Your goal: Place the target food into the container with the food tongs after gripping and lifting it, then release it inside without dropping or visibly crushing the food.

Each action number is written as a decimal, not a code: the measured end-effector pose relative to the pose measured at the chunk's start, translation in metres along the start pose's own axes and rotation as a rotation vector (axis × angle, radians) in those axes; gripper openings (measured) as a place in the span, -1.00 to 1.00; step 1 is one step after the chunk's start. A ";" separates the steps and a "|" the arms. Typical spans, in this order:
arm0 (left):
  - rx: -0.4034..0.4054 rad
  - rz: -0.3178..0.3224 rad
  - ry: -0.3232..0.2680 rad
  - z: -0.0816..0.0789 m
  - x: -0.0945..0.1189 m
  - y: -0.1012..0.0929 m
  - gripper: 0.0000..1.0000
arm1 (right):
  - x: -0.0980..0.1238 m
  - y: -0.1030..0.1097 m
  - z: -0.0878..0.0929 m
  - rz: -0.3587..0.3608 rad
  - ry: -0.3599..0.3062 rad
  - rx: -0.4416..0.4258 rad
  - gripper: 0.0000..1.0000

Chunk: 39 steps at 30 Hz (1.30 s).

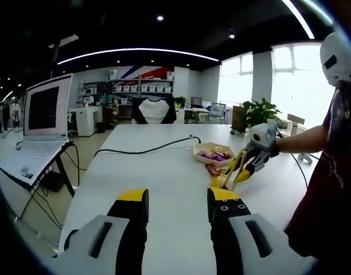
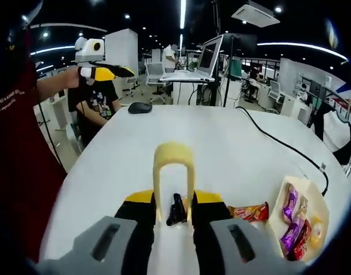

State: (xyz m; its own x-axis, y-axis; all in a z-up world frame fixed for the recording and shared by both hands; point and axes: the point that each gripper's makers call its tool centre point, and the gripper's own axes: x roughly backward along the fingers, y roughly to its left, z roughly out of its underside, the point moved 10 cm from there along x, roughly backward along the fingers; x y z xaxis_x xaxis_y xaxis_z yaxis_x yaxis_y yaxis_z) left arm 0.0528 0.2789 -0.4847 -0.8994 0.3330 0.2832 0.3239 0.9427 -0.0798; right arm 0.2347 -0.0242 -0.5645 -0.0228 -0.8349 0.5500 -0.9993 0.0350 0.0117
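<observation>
Approach step: the right hand-held gripper point(image 2: 173, 213), clenched on yellow food tongs point(image 2: 173, 172), hovers beside a wrapped snack point(image 2: 251, 212) on the tabletop point(image 2: 221, 149) near the container point(image 2: 311, 192); left hand-held gripper point(image 1: 178, 207) released; next, lower the tongs over the snack.

Left gripper point(image 1: 178, 211): grey body, black jaws tipped yellow. Right gripper point(image 2: 172, 215): identical. Person wears dark red short-sleeved shirt point(image 1: 330, 189) with print.

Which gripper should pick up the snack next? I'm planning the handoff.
Right. The right gripper is clamped on the food tongs, close to the orange snack packet and the container. The left gripper is open, empty and raised away from the food.
</observation>
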 end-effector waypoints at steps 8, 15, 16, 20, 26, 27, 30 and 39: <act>-0.004 0.009 -0.001 -0.002 -0.004 -0.002 -0.13 | 0.004 0.000 -0.001 0.008 0.036 0.016 -0.65; -0.006 0.010 -0.001 -0.002 -0.004 -0.001 -0.13 | 0.005 0.004 -0.005 0.038 0.051 0.006 -0.67; -0.005 0.010 -0.001 -0.001 -0.003 -0.002 -0.13 | 0.006 0.004 -0.006 0.067 0.049 0.010 -0.68; -0.002 0.011 -0.002 0.000 -0.003 -0.001 -0.13 | 0.011 0.010 -0.010 0.066 0.052 -0.001 -0.70; -0.002 0.023 -0.005 0.000 -0.007 -0.004 -0.13 | 0.027 0.016 -0.022 0.108 0.022 0.018 -0.70; -0.001 0.027 -0.005 0.000 -0.008 -0.005 -0.13 | 0.031 0.014 -0.024 0.121 0.012 0.027 -0.70; -0.006 0.038 0.000 0.000 -0.011 -0.007 -0.13 | 0.039 0.008 -0.027 0.156 0.004 0.026 -0.71; -0.010 0.059 -0.004 -0.003 -0.014 -0.010 -0.13 | 0.071 -0.007 -0.029 0.280 0.009 0.066 -0.71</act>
State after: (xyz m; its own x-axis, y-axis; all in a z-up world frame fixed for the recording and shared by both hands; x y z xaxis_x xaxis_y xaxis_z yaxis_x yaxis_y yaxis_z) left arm 0.0633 0.2648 -0.4851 -0.8798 0.3881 0.2745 0.3792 0.9212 -0.0871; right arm 0.2405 -0.0678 -0.5014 -0.2980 -0.7927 0.5318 -0.9539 0.2275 -0.1955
